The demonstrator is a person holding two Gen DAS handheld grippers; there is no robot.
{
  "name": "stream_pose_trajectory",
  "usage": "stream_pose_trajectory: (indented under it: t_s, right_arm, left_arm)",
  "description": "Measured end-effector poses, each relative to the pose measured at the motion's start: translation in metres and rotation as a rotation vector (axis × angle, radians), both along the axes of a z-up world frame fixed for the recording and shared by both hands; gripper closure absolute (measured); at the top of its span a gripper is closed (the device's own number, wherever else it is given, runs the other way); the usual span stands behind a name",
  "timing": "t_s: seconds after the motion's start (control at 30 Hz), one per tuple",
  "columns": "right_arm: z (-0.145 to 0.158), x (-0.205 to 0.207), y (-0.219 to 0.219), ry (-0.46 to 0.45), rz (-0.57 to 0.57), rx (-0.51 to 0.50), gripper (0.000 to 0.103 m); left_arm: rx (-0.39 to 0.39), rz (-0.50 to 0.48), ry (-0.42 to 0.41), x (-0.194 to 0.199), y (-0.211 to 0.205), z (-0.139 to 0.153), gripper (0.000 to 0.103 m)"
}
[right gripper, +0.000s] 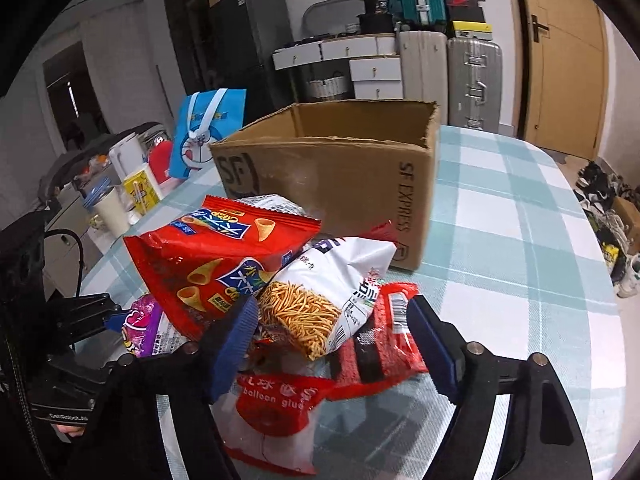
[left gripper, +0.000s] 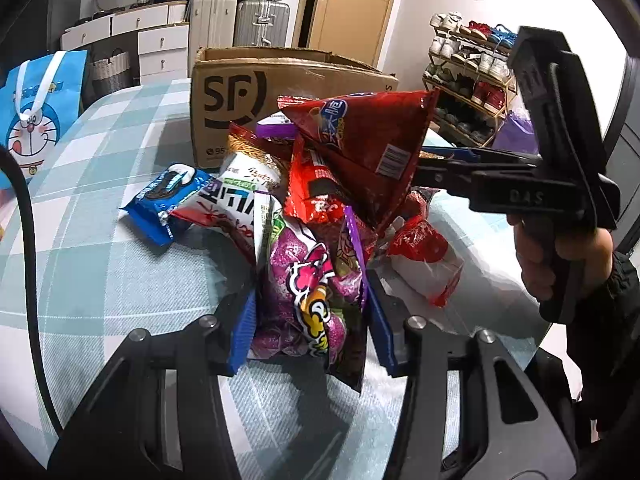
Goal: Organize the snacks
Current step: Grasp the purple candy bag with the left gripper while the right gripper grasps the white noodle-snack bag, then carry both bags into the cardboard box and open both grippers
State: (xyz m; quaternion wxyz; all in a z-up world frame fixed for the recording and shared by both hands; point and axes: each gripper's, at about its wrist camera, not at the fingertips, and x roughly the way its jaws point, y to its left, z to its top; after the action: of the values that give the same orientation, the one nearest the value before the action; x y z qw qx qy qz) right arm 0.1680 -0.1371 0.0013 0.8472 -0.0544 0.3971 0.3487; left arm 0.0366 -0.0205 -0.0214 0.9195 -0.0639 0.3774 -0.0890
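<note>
A pile of snack bags lies on the checked tablecloth in front of an open SF cardboard box [left gripper: 256, 92], which also shows in the right wrist view [right gripper: 340, 168]. My left gripper [left gripper: 310, 328] is open, its blue pads on either side of a purple snack bag [left gripper: 308, 292]. My right gripper [right gripper: 332, 332] is open around the pile, with a white noodle-snack bag [right gripper: 332, 292] and a red packet [right gripper: 384, 340] between its pads. A red cone-snack bag [right gripper: 216, 256] leans on its left pad; in the left wrist view [left gripper: 360, 140] it sits on top of the pile beside that gripper [left gripper: 448, 160].
A blue Oreo pack [left gripper: 168, 200] lies left of the pile. A blue Doraemon bag [left gripper: 36, 112] stands at the table's left edge. A kettle and cups [right gripper: 120, 184] sit beyond the table. Suitcases, drawers and a shoe rack [left gripper: 468, 76] stand behind.
</note>
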Motion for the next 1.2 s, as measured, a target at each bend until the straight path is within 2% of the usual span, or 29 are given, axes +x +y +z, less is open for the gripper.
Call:
stream_pose_trajectory:
  t_s: [0.27, 0.33, 0.43, 0.57, 0.8, 0.97, 1.2]
  right_arm:
    - [-0.013, 0.011, 0.015, 0.077, 0.024, -0.009, 0.029]
    - [-0.013, 0.01, 0.016, 0.065, 0.021, -0.008, 0.032]
    - [-0.014, 0.009, 0.014, 0.067, 0.019, 0.007, 0.048]
    - [-0.009, 0.001, 0.005, 0.04, 0.014, 0.035, 0.056]
    - [0.015, -0.019, -0.018, -0.059, -0.026, 0.066, 0.059]
    - [0.03, -0.025, -0.035, -0.091, -0.046, 0.113, 0.06]
    - [0.053, -0.032, -0.05, -0.137, -0.058, 0.183, 0.06]
  left_arm:
    - [-0.03, 0.036, -0.023, -0.02, 0.014, 0.004, 0.057]
    - [-0.027, 0.045, -0.033, -0.023, 0.017, 0.007, 0.057]
    - [-0.027, 0.052, -0.043, -0.027, 0.019, 0.009, 0.057]
    - [-0.023, 0.065, -0.058, -0.032, 0.021, 0.017, 0.057]
    - [-0.026, 0.093, -0.098, -0.044, 0.025, 0.029, 0.057]
    - [-0.025, 0.099, -0.128, -0.046, 0.025, 0.043, 0.057]
    - [-0.035, 0.113, -0.162, -0.031, 0.032, 0.062, 0.057]
